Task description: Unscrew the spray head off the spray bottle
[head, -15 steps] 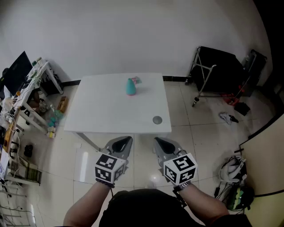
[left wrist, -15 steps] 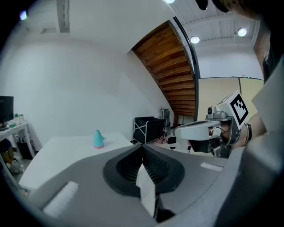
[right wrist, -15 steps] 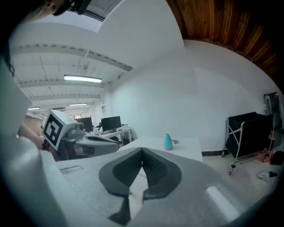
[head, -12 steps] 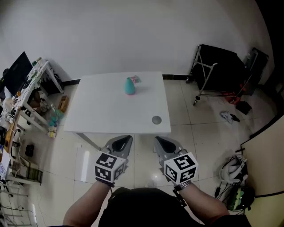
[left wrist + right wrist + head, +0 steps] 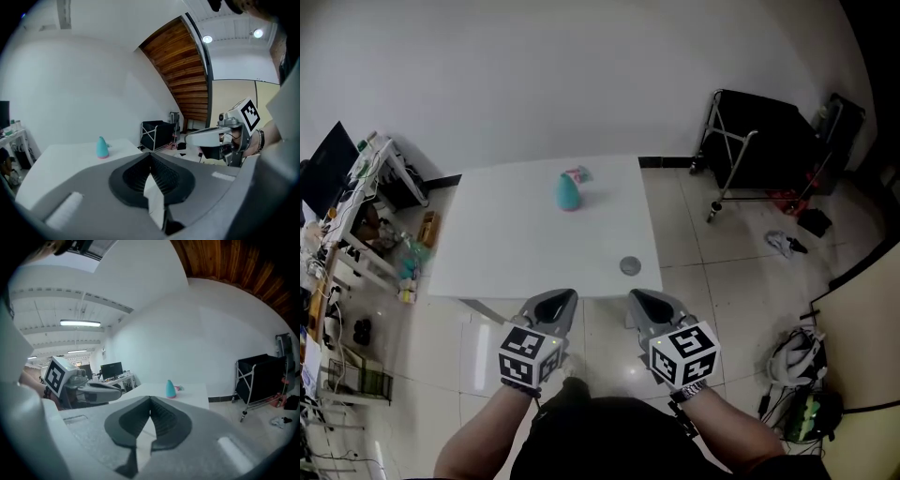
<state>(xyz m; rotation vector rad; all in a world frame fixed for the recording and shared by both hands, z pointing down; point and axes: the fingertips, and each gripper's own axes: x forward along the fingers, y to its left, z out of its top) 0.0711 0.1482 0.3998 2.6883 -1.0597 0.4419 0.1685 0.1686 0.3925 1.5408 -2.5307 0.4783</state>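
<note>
Head view: left gripper point(image 5: 566, 296), right gripper point(image 5: 636, 296) both closed, empty, by table point(image 5: 506, 248) near edge; spray bottle point(image 5: 567, 193) toward far edge.

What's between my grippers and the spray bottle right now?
Head view: bare table, except a small grey disc near its front edge, before the right gripper.

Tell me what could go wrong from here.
Both the left claw and right claw are shut and empty, short of the table; reaching in like that could knock the teal spray bottle over. It stands far across the table, a long reach. The small grey disc near the front edge may get swept off.
</note>
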